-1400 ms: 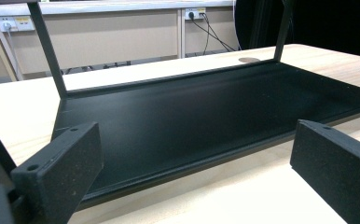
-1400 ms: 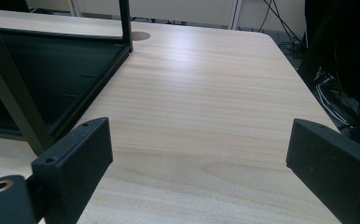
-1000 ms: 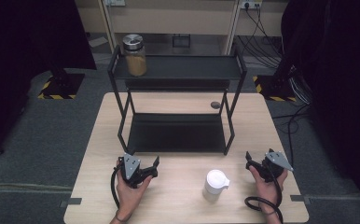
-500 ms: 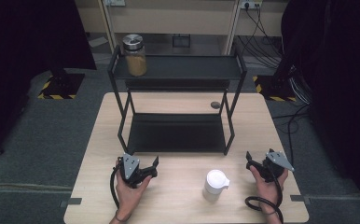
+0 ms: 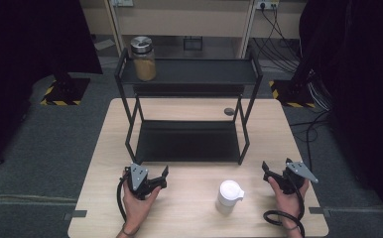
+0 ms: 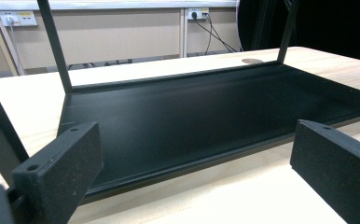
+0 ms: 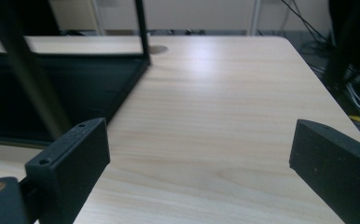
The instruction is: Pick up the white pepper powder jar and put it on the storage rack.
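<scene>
Pale wood is the desk [image 5: 199, 124], and we take the black rack [image 5: 187, 144] standing on it as our landmark. The rack has a low tray and a top shelf; on the shelf's left end stands a jar [image 5: 143, 58] with a metal lid and tan contents.

In front of the rack, a little right of its middle, sits the cup [image 5: 228, 196]: white, lidded, upright, with a small spout or handle jutting to its right. It is the thing nearest both claws, so we treat it as the piece to pick up.

Left of the cup, before the rack's left leg, we hold the left claw [image 5: 162, 177]. Its jaws stand wide apart with nothing between them, and they look onto the rack's tray. The right claw [image 5: 267, 169] rests before the rack's right corner, jaws equally wide and empty, over bare wood.

We judge the cup light and stiff, with a smooth wall that could slip. We would take it across the body below the lid, squarely, since a high grip might tip it.
</scene>
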{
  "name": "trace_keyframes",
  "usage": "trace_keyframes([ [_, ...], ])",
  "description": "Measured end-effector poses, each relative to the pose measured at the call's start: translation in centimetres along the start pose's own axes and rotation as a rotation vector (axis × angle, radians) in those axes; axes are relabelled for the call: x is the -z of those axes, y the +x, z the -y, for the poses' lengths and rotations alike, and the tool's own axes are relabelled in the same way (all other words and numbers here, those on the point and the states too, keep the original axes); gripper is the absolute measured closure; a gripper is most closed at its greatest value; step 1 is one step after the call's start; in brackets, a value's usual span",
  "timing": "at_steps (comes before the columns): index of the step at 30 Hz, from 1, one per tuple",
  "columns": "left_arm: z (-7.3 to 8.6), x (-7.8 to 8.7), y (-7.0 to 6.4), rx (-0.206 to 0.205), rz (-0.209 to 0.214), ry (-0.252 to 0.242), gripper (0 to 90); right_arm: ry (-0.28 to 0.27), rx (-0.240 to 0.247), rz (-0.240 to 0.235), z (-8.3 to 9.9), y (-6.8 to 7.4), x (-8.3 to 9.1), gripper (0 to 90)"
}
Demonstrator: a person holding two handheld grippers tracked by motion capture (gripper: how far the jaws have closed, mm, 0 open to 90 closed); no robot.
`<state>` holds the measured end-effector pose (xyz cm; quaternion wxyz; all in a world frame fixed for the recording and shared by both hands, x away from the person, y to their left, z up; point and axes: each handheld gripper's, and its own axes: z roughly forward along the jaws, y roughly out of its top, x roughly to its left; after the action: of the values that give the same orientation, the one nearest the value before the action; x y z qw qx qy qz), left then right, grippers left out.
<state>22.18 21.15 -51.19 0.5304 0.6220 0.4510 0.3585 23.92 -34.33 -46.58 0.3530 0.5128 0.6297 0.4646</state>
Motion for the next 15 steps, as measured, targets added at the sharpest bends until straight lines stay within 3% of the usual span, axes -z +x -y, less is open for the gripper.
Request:
trace_keyframes([
  [6, 0.0, 0.0, 0.0, -0.004, -0.003, 0.001, 1.7, -0.060, 0.001, -0.129, -1.1, -0.4, 1.7, 4.5],
  [15, 0.0, 0.0, 0.0, -0.004, -0.002, 0.000, 1.7, -0.111, -0.016, -0.311, -2.8, 0.3, 3.1, 3.9],
])
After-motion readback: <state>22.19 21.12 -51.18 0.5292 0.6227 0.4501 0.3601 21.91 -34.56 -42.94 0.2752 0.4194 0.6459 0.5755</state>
